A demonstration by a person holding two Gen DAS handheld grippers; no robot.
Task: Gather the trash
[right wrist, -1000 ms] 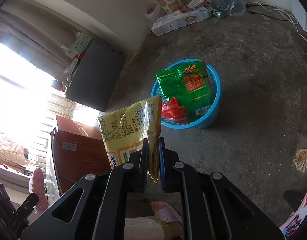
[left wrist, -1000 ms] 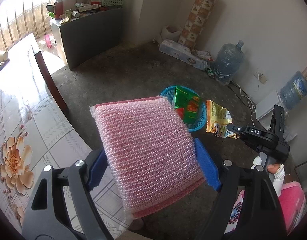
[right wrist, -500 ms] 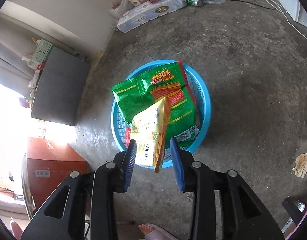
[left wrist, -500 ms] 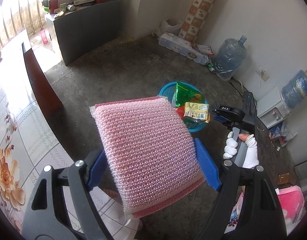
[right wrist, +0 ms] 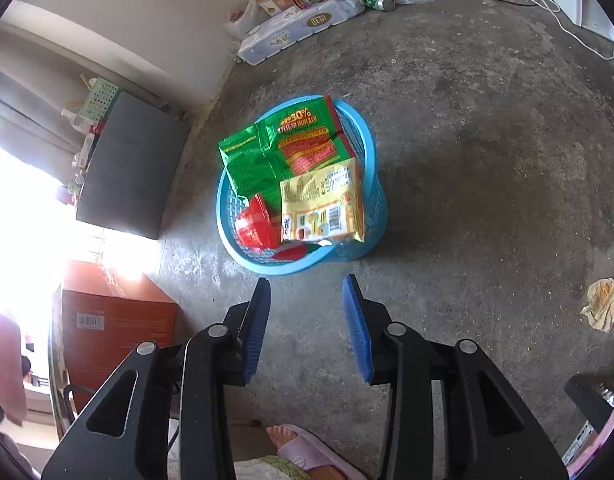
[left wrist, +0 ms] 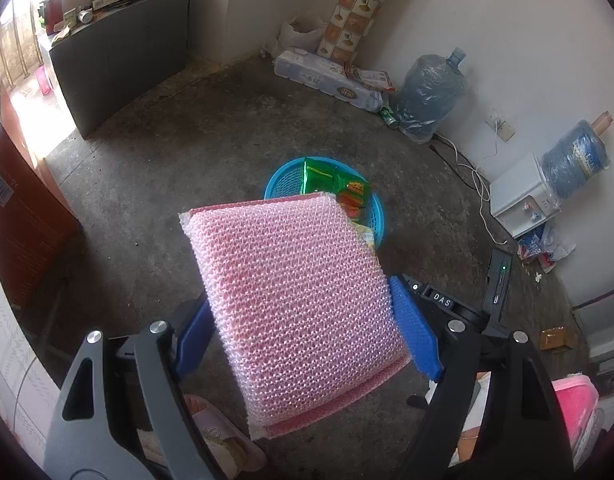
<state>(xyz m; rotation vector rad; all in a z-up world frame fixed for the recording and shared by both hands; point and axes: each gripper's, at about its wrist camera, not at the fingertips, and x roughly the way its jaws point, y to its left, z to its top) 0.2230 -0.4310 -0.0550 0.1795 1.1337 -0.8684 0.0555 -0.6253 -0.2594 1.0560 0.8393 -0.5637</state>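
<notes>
My left gripper point(left wrist: 307, 320) is shut on a pink mesh scrub sponge point(left wrist: 299, 300), held up above the floor and covering part of the blue basket point(left wrist: 283, 182). My right gripper point(right wrist: 307, 320) is open and empty just above the near rim of the blue basket point(right wrist: 371, 200). In the basket lie a yellow snack bag point(right wrist: 323, 208), a green snack bag point(right wrist: 283, 148) and a red wrapper point(right wrist: 255, 226). The right gripper's body also shows in the left wrist view point(left wrist: 467, 308), low on the right.
A crumpled paper scrap point(right wrist: 603, 304) lies on the concrete floor to the right. An orange-brown box point(right wrist: 115, 328) stands at the left, a grey cabinet point(right wrist: 131, 172) behind it. Water jugs point(left wrist: 431, 96), a tissue pack point(left wrist: 331, 80) and cables line the far wall. My slippered foot point(right wrist: 307, 448) is below.
My right gripper moved over the basket, opened and let go of the yellow snack bag, which now lies in the basket. My left gripper came closer to the basket with the sponge.
</notes>
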